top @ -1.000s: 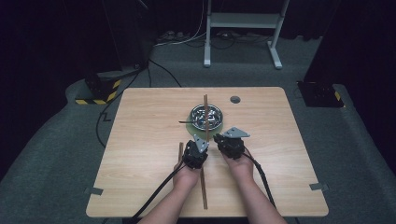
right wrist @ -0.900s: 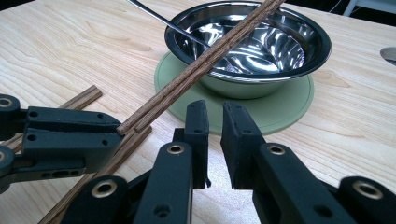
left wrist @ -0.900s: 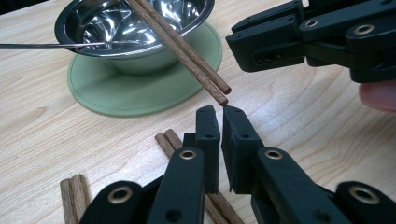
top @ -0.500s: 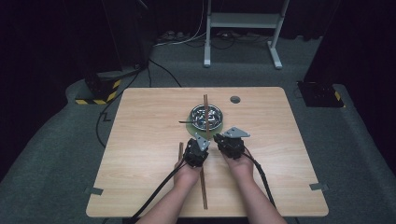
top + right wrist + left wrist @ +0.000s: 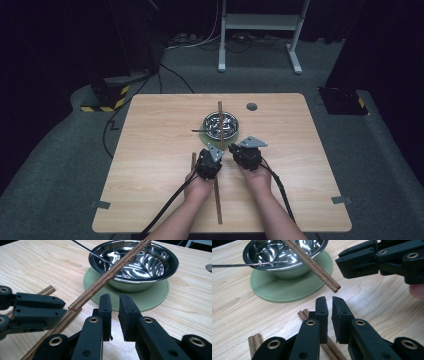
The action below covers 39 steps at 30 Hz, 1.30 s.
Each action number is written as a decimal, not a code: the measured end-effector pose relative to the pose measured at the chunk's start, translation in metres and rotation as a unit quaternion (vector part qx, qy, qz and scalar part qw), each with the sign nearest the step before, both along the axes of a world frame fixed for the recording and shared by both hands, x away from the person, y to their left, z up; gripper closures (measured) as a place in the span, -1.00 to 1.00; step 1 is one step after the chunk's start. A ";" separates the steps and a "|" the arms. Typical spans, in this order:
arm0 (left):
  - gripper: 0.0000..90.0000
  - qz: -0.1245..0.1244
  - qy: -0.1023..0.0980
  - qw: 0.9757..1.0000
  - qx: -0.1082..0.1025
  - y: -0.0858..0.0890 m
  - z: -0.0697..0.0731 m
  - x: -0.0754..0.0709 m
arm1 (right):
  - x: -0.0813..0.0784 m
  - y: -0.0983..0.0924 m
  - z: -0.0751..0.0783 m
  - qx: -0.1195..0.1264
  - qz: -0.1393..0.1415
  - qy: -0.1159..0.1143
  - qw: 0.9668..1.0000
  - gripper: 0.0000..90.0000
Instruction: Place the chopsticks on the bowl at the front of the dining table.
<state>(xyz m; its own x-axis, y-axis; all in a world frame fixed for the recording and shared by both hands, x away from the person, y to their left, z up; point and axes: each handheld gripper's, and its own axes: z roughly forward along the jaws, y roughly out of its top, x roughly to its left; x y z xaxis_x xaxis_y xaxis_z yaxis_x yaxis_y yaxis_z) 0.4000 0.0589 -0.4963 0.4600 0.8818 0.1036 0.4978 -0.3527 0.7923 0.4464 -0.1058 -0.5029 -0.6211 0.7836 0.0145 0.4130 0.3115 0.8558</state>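
Hovering near the bowl [image 5: 221, 125], left gripper [image 5: 329, 306] and right gripper [image 5: 114, 303], both clenched, seemingly on nothing.

Surface [image 5: 150, 150]: light wood with a fine, pale brown grain pattern and a small grey round insert [image 5: 251, 106] near the far edge.

Bowl [image 5: 140, 262]: polished silver metal with bright mirror reflections inside.

Mat [image 5: 155, 300] under the bowl: plain muted green.

Chopsticks [image 5: 110, 272] across the bowl rim: dark reddish brown with a streaked wood grain. Chopsticks [image 5: 304, 315] lying flat: the same brown.

Utensil handle [image 5: 232, 265]: thin, silver-grey.

Left tool [image 5: 329, 302] and right tool [image 5: 115, 300]: matt black, with brass-coloured rivet rings; each carries a grey plate.

Floor [image 5: 60, 165]: dark grey carpet. Block [image 5: 107, 97] beside the surface: black with yellow-and-black hazard stripes.
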 end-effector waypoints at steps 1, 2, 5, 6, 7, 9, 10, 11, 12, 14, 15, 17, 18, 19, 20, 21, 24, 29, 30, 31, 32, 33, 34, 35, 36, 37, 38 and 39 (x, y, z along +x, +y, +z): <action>0.82 0.003 0.000 1.000 -0.001 0.001 0.000 0.000 | 0.000 0.000 0.000 -0.001 0.000 -0.001 1.000 0.77; 0.82 0.002 -0.001 1.000 0.000 0.004 0.001 0.000 | 0.000 0.000 0.000 -0.001 0.000 -0.001 1.000 0.77; 0.80 0.009 -0.001 1.000 -0.004 0.011 0.002 -0.001 | 0.000 0.000 0.000 0.001 -0.002 0.000 1.000 0.74; 0.79 0.011 -0.002 1.000 -0.005 0.014 0.003 -0.001 | 0.000 0.000 0.000 0.001 -0.003 0.002 1.000 0.74; 0.78 0.014 -0.002 1.000 -0.006 0.017 0.003 -0.002 | 0.000 0.000 0.000 0.000 -0.002 0.002 1.000 0.72; 0.76 0.014 -0.003 1.000 -0.009 0.023 0.004 -0.002 | -0.001 0.000 -0.001 0.000 -0.002 0.004 1.000 0.70; 0.75 0.016 -0.003 1.000 -0.012 0.025 0.005 -0.003 | -0.001 0.000 -0.001 0.000 -0.001 0.004 1.000 0.70; 0.73 0.018 -0.003 1.000 -0.014 0.028 0.005 -0.004 | -0.001 0.001 -0.001 0.000 -0.002 0.003 1.000 0.70; 0.71 0.016 -0.002 1.000 -0.013 0.030 0.005 -0.005 | -0.001 0.000 -0.001 -0.002 -0.002 0.004 1.000 0.70; 0.66 0.015 0.005 1.000 -0.018 0.034 0.006 -0.007 | -0.001 0.000 -0.001 -0.003 -0.002 0.006 1.000 0.70; 0.61 0.015 0.008 1.000 -0.021 0.035 0.006 -0.009 | -0.002 0.000 -0.001 -0.004 -0.002 0.003 1.000 0.70; 0.57 0.022 0.015 1.000 -0.015 0.036 0.007 -0.013 | -0.004 -0.001 0.002 -0.007 -0.001 0.006 1.000 0.73; 0.60 0.028 0.016 0.999 -0.014 0.036 0.007 -0.014 | -0.004 -0.001 0.004 -0.013 0.001 0.000 1.000 0.73; 0.64 0.031 0.017 0.999 -0.006 0.037 0.008 -0.015 | -0.006 -0.001 0.006 -0.022 0.000 0.004 1.000 0.76; 0.66 0.031 0.021 0.999 -0.002 0.037 0.008 -0.016 | -0.007 -0.001 0.008 -0.032 -0.001 0.002 0.999 0.78; 0.66 0.027 0.025 0.999 0.006 0.037 0.007 -0.017 | -0.009 -0.003 0.010 -0.036 -0.004 0.010 0.999 0.79; 0.66 0.026 0.047 0.998 0.012 0.034 0.003 -0.016 | -0.025 -0.008 0.011 -0.022 -0.005 0.033 0.999 0.79; 0.55 0.018 0.037 0.999 -0.006 0.038 0.001 -0.023 | -0.055 -0.005 0.007 -0.043 0.010 0.031 0.999 0.77; 0.54 0.019 0.037 0.999 -0.010 0.041 0.001 -0.025 | -0.059 -0.005 0.006 -0.044 0.012 0.032 0.998 0.76; 0.53 0.020 0.037 0.999 -0.015 0.045 0.000 -0.027 | -0.063 -0.005 0.006 -0.046 0.012 0.032 0.998 0.75; 0.52 0.020 0.036 0.999 -0.019 0.049 0.000 -0.029 | -0.067 -0.005 0.005 -0.050 0.013 0.031 0.998 0.74; 0.51 0.020 0.035 0.999 -0.019 0.054 -0.001 -0.032 | -0.070 -0.006 0.005 -0.052 0.013 0.031 0.998 0.73; 0.50 0.026 0.033 0.999 -0.024 0.058 -0.002 -0.035 | -0.072 -0.008 0.004 -0.054 0.013 0.032 0.998 0.72; 0.49 0.025 0.031 0.999 -0.024 0.065 -0.002 -0.038 | -0.075 -0.009 0.003 -0.056 0.013 0.034 0.998 0.70; 0.48 0.028 0.031 0.999 -0.028 0.072 -0.002 -0.041 | -0.077 -0.012 0.002 -0.061 0.012 0.034 0.998 0.68; 0.47 0.032 0.029 0.999 -0.031 0.080 -0.003 -0.044 | -0.079 -0.014 0.001 -0.064 0.011 0.035 0.997 0.66; 0.46 0.037 0.028 0.998 -0.034 0.087 -0.004 -0.047 | -0.082 -0.017 0.000 -0.066 0.008 0.035 0.997 0.63; 0.45 0.039 0.028 0.998 -0.032 0.095 -0.005 -0.050 | -0.084 -0.021 -0.001 -0.065 0.005 0.037 0.997 0.61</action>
